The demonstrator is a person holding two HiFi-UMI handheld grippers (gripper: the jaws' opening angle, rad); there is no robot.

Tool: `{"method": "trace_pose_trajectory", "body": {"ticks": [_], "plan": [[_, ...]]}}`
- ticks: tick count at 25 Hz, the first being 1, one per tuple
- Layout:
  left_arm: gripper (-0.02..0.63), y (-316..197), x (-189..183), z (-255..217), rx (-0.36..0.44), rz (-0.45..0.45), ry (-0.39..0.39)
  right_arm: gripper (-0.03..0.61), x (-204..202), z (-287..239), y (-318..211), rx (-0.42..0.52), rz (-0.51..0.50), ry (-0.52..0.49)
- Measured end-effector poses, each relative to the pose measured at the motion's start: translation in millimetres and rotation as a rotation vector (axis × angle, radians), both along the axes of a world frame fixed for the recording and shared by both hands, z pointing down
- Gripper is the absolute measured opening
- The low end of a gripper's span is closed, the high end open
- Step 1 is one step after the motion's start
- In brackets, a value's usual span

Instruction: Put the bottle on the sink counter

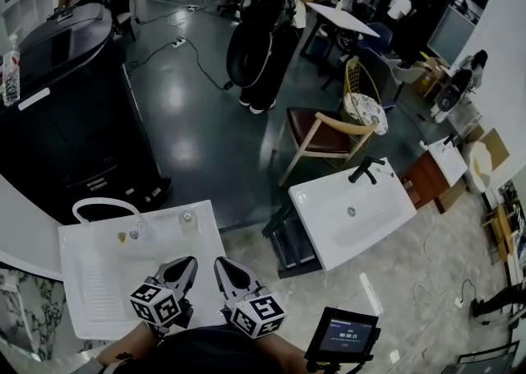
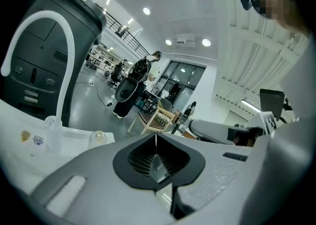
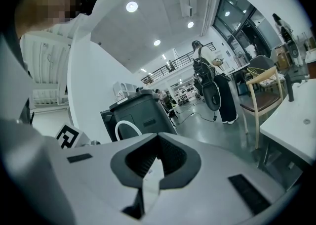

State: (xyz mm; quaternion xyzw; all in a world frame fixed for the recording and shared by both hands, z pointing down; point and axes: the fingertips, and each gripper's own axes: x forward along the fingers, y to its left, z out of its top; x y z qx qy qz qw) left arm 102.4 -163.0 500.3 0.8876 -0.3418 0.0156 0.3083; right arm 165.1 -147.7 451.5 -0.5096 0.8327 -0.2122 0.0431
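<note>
Only the head view shows the whole white sink counter (image 1: 90, 278), glossy and rectangular. A small clear bottle (image 1: 187, 219) stands at its back edge, near a looped white tap (image 1: 103, 203). The left gripper (image 1: 185, 267) and the right gripper (image 1: 226, 270) are both closed and empty. Each gripper view shows ribbed black pads meeting.

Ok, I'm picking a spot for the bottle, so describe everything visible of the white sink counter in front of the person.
The glossy white rectangular sink counter lies level at the head view's lower left, next to a big black machine. It looks like ceramic or moulded plastic. A ribbed draining patch marks its left part. Along its far edge stand a white arched tube, a small clear container and some small clear fittings.
</note>
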Motion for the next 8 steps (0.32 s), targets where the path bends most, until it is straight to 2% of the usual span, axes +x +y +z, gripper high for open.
{"method": "trace_pose_trajectory", "body": {"ticks": [8], "plan": [[0.005,-3.6,1.2,0.8,-0.005,0.005,-0.004,-0.005,0.0,-0.6,-3.9,-0.001,-0.004,-0.004]]}}
